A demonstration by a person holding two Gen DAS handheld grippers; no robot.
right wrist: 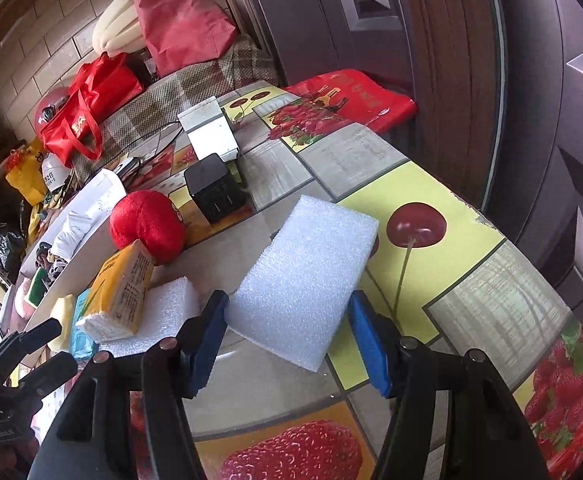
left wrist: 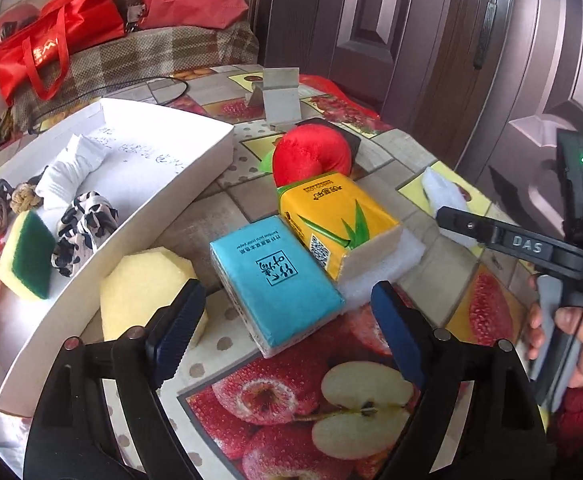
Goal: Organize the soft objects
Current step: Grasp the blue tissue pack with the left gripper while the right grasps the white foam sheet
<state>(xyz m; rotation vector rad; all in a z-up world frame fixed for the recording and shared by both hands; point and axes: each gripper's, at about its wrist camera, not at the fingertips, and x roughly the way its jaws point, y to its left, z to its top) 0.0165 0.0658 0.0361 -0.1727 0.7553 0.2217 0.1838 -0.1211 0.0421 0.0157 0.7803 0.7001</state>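
Sorting soft things into the white cardboard tray (left wrist: 195, 168) on my left, my left claw (left wrist: 287, 332) hangs spread over the blue tissue pack (left wrist: 275, 276), while my right claw (right wrist: 287, 340), spread too, straddles the white foam slab (right wrist: 307, 276), needing only a squeeze.

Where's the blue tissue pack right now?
On the table, straight ahead of the open left gripper: the blue tissue pack lies between the yellow sponge and yellow tissue pack.

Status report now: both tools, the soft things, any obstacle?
Left tool open at blue tissue pack. Right tool open around white foam sheet. No obstacle seen.
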